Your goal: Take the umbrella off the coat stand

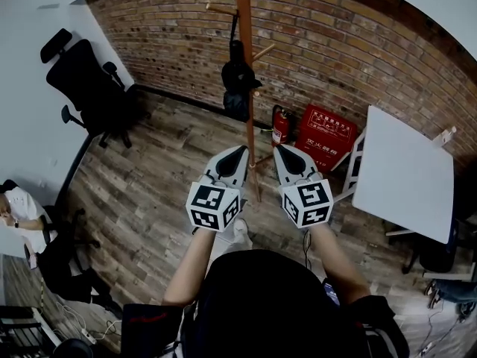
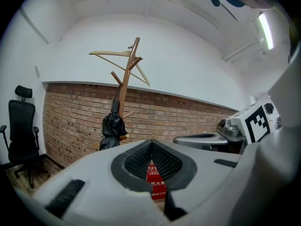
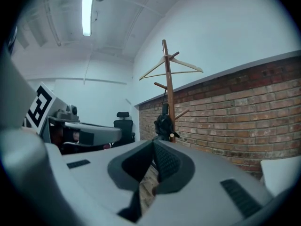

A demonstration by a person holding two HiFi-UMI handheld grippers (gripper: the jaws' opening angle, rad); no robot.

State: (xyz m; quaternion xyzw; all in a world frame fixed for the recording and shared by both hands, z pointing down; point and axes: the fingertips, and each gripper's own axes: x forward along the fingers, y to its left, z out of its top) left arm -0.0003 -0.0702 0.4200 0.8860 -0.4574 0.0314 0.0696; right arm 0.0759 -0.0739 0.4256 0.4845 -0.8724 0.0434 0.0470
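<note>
So our left gripper (image 1: 240,152) and right gripper (image 1: 282,152) hang short of the coat stand (image 1: 245,43), jaws pressed together; umbrella (image 1: 237,80) looks beyond reach.

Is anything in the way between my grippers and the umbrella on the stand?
Nothing visible. Only bare floor lies between the left gripper, the right gripper and the umbrella hanging on the stand. The extinguisher and red box sit right of its base, off the line.
</note>
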